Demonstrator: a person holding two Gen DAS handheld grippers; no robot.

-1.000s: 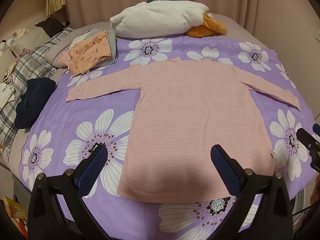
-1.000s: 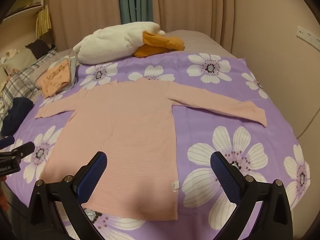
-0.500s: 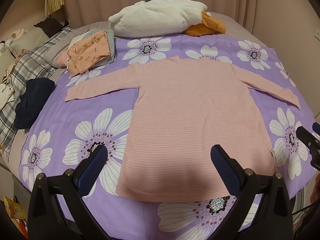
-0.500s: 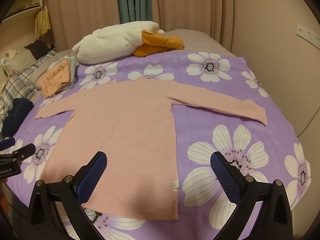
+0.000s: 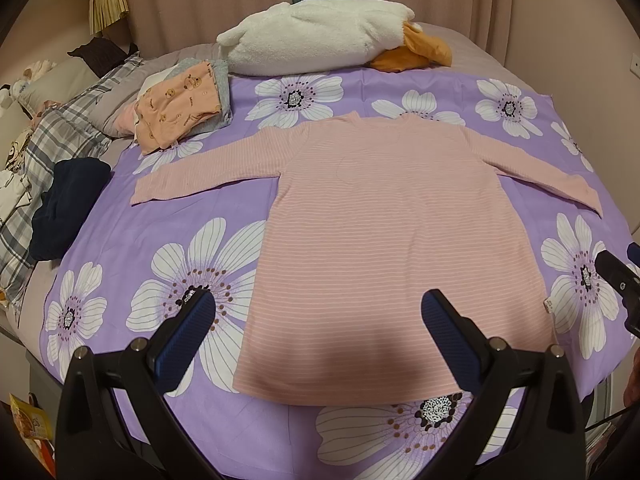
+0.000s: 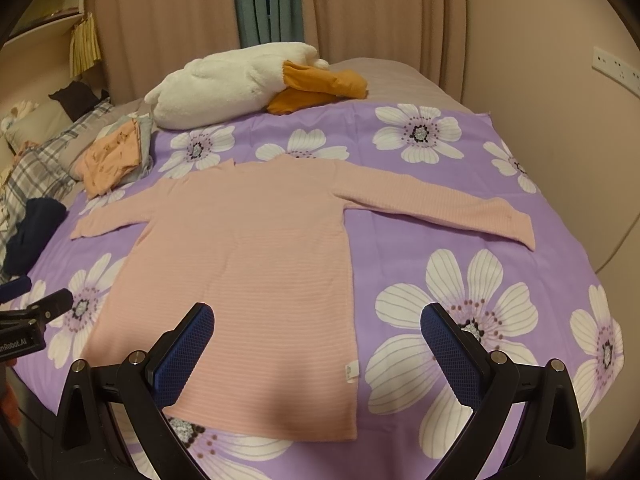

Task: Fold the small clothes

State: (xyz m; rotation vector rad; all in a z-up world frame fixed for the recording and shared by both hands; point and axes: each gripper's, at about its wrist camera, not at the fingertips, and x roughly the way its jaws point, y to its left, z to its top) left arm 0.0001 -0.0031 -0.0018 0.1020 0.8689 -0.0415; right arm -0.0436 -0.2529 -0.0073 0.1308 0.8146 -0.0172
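A pink striped long-sleeved top [image 5: 384, 232] lies flat on the purple flowered bedspread [image 5: 168, 220], hem nearest me, both sleeves spread out sideways. It also shows in the right wrist view [image 6: 240, 264]. My left gripper [image 5: 316, 316] is open and empty, hovering above the hem's left part. My right gripper [image 6: 316, 328] is open and empty above the hem's right corner, where a small white tag [image 6: 349, 371] shows. Each gripper's tip shows at the edge of the other's view.
A stack of folded clothes [image 5: 182, 106] with an orange printed piece on top sits at the back left. A white plush goose [image 5: 316, 36] lies across the back. A dark blue garment [image 5: 64, 208] and a plaid blanket [image 5: 48, 140] lie at the left edge. A wall [image 6: 560, 120] is on the right.
Both views have shifted very slightly; the top appears marginally further away. The top and the grippers' opening are unchanged.
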